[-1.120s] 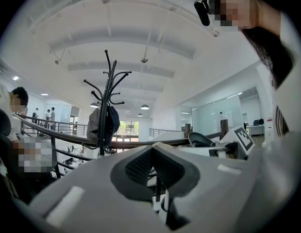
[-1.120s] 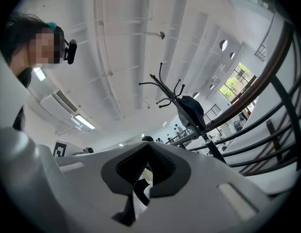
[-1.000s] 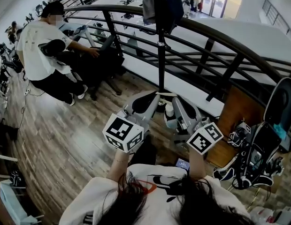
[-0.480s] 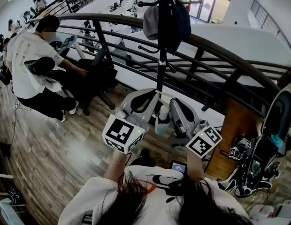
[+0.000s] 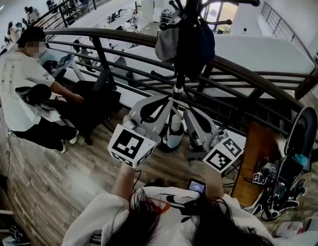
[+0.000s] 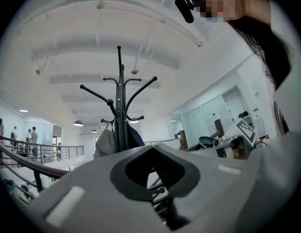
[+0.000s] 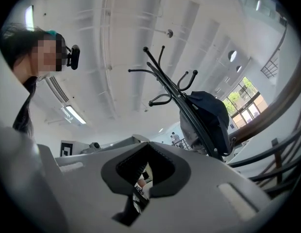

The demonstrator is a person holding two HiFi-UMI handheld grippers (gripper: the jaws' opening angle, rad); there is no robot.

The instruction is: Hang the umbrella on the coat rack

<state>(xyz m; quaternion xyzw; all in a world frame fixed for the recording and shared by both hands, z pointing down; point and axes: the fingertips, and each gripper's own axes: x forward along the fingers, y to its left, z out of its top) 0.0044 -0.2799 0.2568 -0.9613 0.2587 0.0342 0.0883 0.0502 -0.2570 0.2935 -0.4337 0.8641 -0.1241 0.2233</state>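
A black coat rack (image 5: 178, 81) stands just beyond my grippers, its hooks (image 6: 122, 106) high above. A dark bag (image 5: 195, 45) and a grey one hang on it, also visible in the right gripper view (image 7: 209, 115). A pale folded umbrella (image 5: 173, 129) hangs upright between the two grippers, close to the rack's pole. My left gripper (image 5: 166, 105) and my right gripper (image 5: 190, 114) both point up at the rack. Each one's jaws look closed, in the left gripper view (image 6: 153, 152) and the right (image 7: 148, 147) alike. The exact grip on the umbrella's top is hidden.
A curved dark railing (image 5: 241, 73) runs right behind the rack, with a drop to a lower floor beyond. A person (image 5: 20, 86) sits at the left on the wooden floor. A wooden panel (image 5: 251, 158) and a black wheeled device (image 5: 292, 158) stand at the right.
Both grippers have risen and closed in on the rack's pole. The umbrella has shifted left, from beside the right gripper to midway between the two.
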